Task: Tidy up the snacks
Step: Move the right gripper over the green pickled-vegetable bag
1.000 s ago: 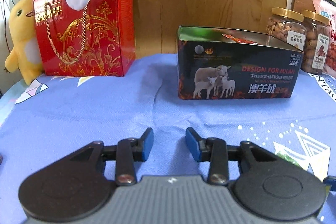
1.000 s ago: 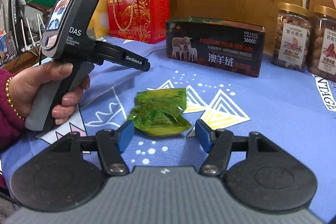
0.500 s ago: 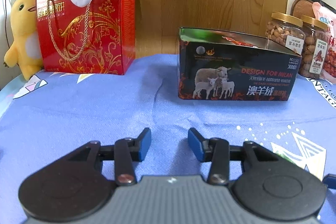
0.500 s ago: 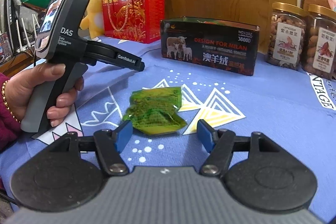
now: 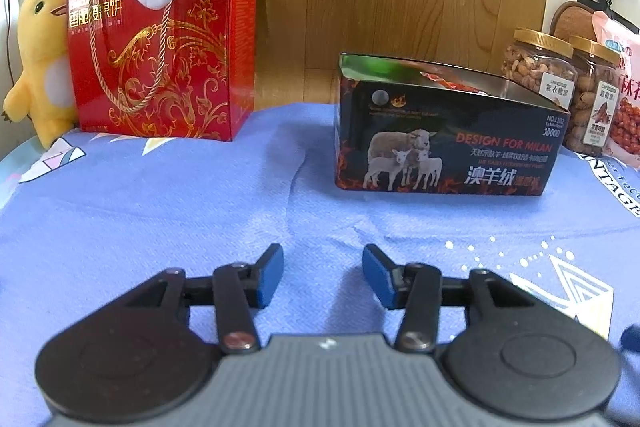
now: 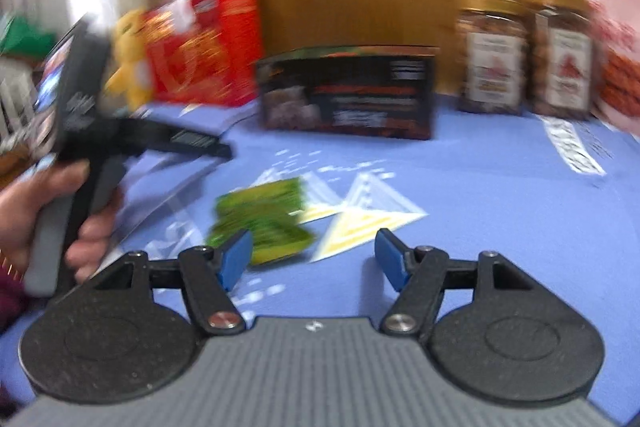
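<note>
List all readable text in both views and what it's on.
"DESIGN FOR MILAN", "澳羊绒", "3800D": dark box.
"Cashew", "好吃点": red box.
Part of a word ending "NTAG": cloth.
Jar labels, the box's small print and the pink bag: too small to read.
Right wrist view: all blurred, nothing readable.

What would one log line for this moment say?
right tongs: open, nothing held | green packet: lying on cloth | left tongs: open, nothing held | black box: open top
</note>
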`<state>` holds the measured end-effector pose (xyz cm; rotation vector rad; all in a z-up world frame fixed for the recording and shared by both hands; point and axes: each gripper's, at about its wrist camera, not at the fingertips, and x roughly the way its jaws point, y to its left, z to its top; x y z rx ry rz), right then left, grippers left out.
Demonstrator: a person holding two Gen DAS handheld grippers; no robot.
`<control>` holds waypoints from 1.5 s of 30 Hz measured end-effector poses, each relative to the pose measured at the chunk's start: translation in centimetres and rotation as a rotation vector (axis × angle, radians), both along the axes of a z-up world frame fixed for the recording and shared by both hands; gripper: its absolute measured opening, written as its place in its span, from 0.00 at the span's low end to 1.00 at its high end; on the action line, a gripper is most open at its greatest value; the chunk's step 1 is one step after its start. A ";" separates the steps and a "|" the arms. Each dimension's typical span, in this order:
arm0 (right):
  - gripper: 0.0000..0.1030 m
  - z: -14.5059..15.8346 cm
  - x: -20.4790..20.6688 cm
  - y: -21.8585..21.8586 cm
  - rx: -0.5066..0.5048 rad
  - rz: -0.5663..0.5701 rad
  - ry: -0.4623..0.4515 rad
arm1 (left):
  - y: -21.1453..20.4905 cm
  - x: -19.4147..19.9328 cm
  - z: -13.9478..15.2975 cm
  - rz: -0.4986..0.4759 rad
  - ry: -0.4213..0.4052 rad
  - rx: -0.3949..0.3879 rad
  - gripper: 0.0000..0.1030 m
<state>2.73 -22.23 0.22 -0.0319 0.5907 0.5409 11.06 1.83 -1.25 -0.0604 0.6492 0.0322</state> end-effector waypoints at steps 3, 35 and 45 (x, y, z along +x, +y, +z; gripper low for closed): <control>0.71 0.1 0.4 1.4 -0.023 0.031 0.012 | 0.0 0.0 0.0 -0.002 0.000 -0.001 0.45; 0.73 -0.3 1.0 -0.6 0.091 -0.106 0.051 | -0.3 0.0 -0.1 -0.016 0.004 0.013 0.49; 0.73 -0.3 0.8 -0.9 0.117 -0.099 0.054 | -0.5 -0.2 -0.1 -0.028 0.008 0.039 0.50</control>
